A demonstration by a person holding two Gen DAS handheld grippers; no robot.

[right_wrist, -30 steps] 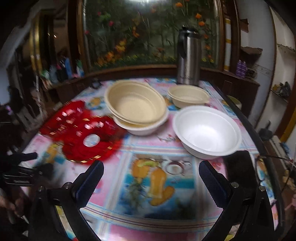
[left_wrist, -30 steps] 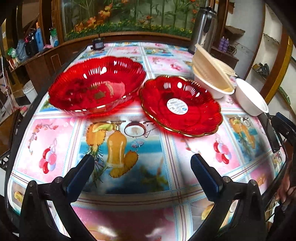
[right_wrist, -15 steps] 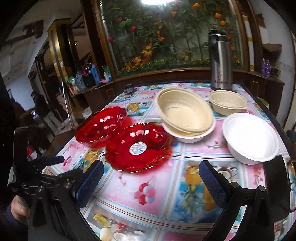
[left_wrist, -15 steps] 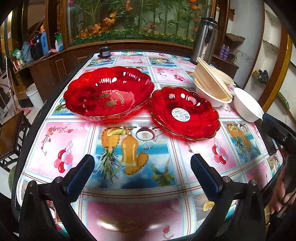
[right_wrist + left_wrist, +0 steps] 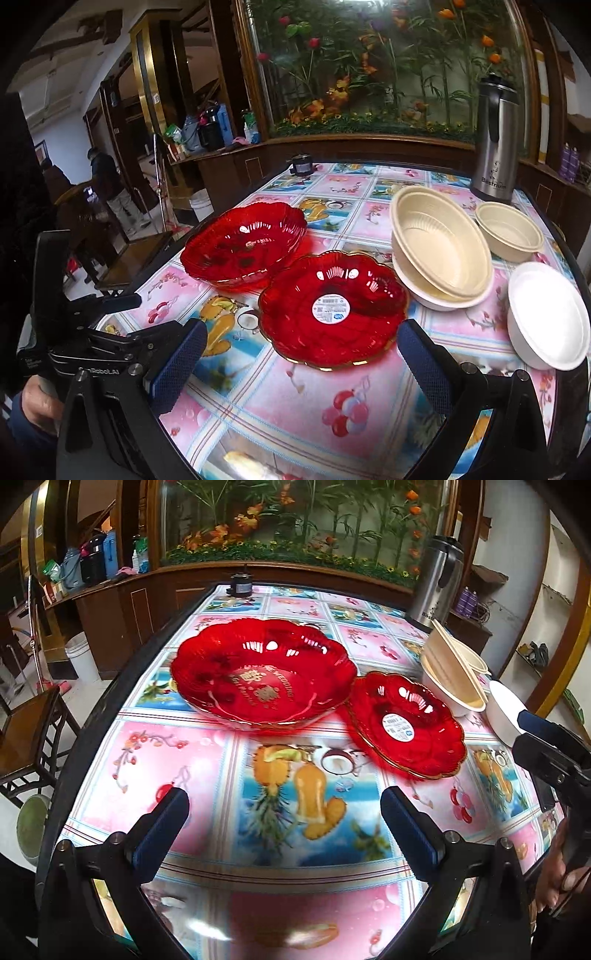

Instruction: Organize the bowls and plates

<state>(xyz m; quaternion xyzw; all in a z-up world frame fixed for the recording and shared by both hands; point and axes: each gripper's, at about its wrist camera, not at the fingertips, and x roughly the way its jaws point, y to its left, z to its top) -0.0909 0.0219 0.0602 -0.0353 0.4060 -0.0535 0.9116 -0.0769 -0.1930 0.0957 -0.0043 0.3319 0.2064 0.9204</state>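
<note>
A large red scalloped bowl (image 5: 262,674) (image 5: 245,243) sits on the table, with a smaller red plate (image 5: 406,725) (image 5: 332,308) bearing a white sticker just to its right. A beige bowl (image 5: 439,242) leans tilted inside a white bowl (image 5: 443,297). Behind them stands a small beige bowl (image 5: 509,230), and a white bowl (image 5: 546,314) (image 5: 504,712) rests at the right edge. My left gripper (image 5: 284,829) is open above the near table, empty. My right gripper (image 5: 301,363) is open too, just short of the red plate.
A steel thermos (image 5: 495,136) (image 5: 436,581) stands at the far right corner of the table (image 5: 280,398), and a small dark object (image 5: 303,164) at the far edge. A wooden chair (image 5: 26,731) stands left of the table. A person's hands hold both gripper handles.
Both grippers have pulled back and turned leftward, so more of the table shows. The right view now faces the red plate instead of the bowls. The dishes have not moved.
</note>
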